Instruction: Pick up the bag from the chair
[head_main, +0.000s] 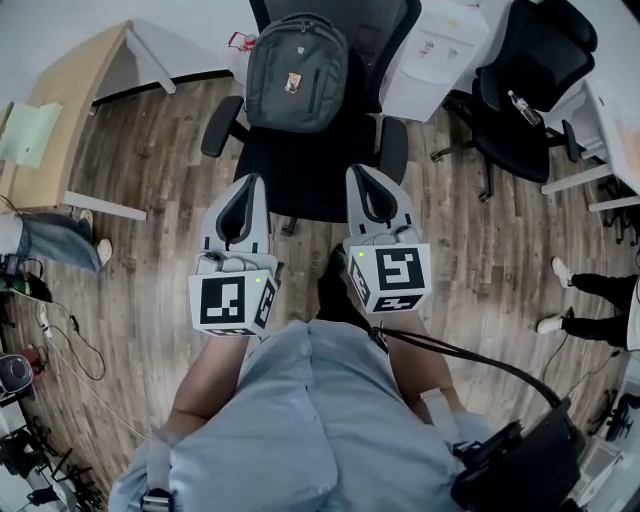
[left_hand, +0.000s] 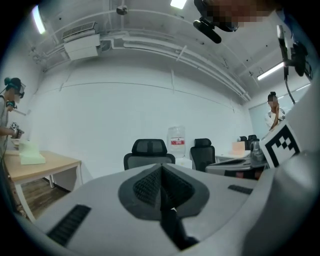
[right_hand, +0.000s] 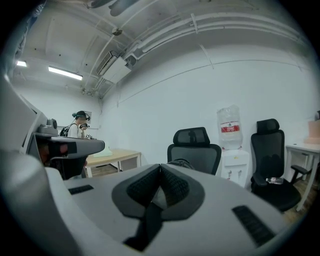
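Note:
A grey backpack stands upright on the black office chair, leaning against its backrest. My left gripper and right gripper are side by side just before the seat's front edge, both shut and empty, short of the backpack. In the left gripper view the shut left gripper points at the chair's headrest; the bag is hidden behind the jaws. In the right gripper view only the backpack's top handle peeks over the shut right gripper, in front of the chair back.
A white water dispenser stands right behind the chair. A second black chair with a bottle on it is at the right. A wooden desk is at the left. People's legs and feet stand at both sides.

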